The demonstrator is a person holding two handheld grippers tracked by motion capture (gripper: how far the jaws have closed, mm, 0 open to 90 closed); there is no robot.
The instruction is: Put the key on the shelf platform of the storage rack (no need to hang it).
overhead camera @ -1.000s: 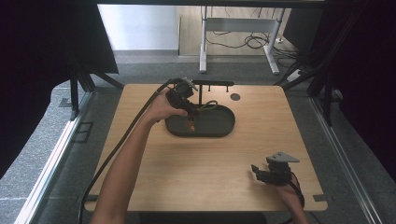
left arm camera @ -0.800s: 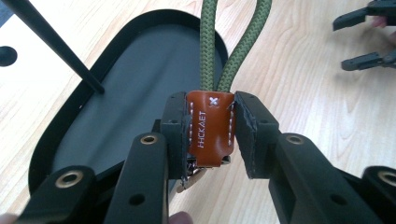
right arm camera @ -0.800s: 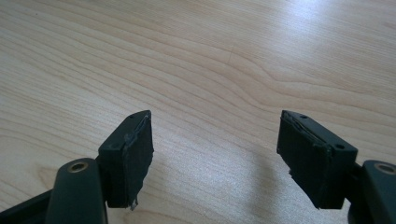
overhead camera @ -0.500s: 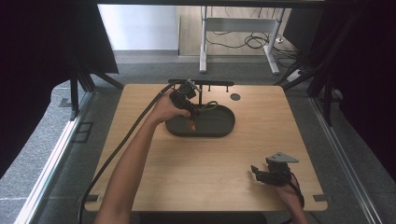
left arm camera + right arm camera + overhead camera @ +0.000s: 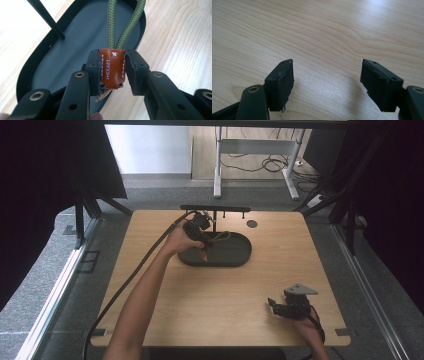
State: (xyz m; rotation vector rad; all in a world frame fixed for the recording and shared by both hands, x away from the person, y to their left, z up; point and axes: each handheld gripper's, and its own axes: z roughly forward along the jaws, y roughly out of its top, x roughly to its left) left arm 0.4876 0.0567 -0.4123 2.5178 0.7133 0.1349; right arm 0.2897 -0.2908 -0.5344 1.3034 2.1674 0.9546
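Dark oval tray (image 5: 235,260) set on light wooden worktop (image 5: 225,295), toward far edge, left of centre. Black T-shaped stand (image 5: 215,210) planted at tray's far rim. Brown leather tab (image 5: 112,67) with green braided cord loop (image 5: 125,27) held over tray's left end. Right tool (image 5: 275,306) parked at near right corner, well apart from tray.

Grey floor (image 5: 60,285), black curtains (image 5: 50,165), perhaps a desk frame (image 5: 255,160) behind.

High view: overhead, facing forward-down over whole wooden table (image 5: 220,290). Gripper views: close, low along jaws; left one shares dark oval tray (image 5: 75,37) (image 5: 235,255).
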